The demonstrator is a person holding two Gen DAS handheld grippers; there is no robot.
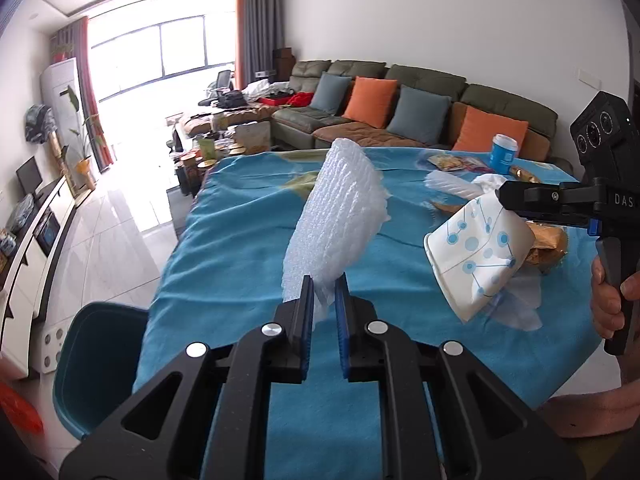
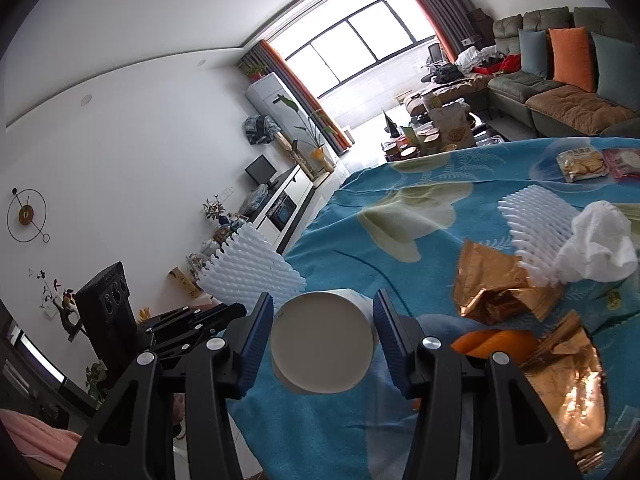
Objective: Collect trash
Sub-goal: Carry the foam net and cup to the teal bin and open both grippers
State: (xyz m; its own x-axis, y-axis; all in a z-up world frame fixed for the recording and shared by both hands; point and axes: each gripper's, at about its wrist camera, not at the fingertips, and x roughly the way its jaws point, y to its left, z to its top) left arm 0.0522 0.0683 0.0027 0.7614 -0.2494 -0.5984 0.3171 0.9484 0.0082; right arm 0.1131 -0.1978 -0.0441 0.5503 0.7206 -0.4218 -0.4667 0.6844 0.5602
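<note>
My left gripper is shut on a white foam net sleeve and holds it up above the blue tablecloth. The sleeve also shows in the right wrist view. My right gripper is shut on a white paper cup with blue dots and holds it above the cloth. In the left wrist view the cup hangs crushed from the right gripper at the right. More trash lies on the cloth: gold foil wrappers, a crumpled tissue, another foam net.
A blue can and snack packets lie at the table's far side. An orange piece lies among the foil. A teal chair stands at the table's left edge. A sofa is beyond the table.
</note>
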